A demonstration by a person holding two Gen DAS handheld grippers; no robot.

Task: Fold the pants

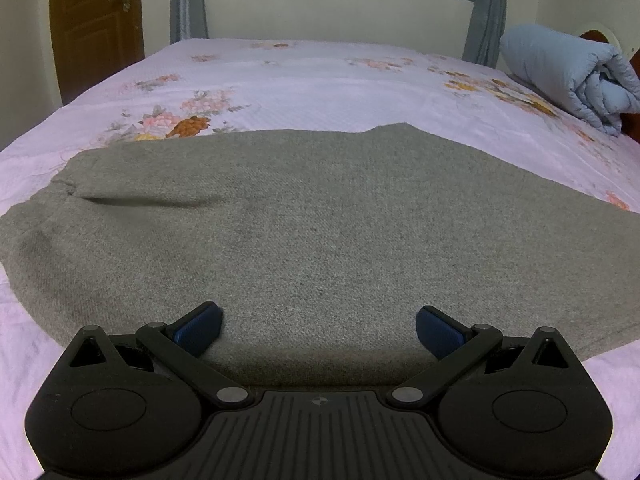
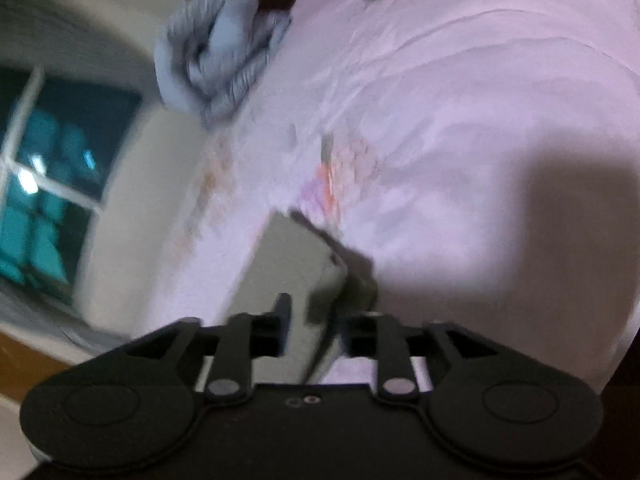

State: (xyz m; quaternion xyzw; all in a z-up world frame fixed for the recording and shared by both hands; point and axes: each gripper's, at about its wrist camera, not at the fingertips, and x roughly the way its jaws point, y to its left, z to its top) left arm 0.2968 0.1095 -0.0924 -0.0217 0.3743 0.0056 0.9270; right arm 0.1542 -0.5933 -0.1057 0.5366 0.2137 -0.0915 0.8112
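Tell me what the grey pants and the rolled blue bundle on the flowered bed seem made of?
The grey pants look like thick, matte woven fabric, perhaps wool: a fine diagonal grain shows. The rolled pale-blue quilt looks padded, with stitched puffy channels, probably a synthetic-filled cover.

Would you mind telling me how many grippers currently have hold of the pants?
1. The right gripper is closed on a lifted end of the gray pants. The left gripper is open above the pants spread on the bed.
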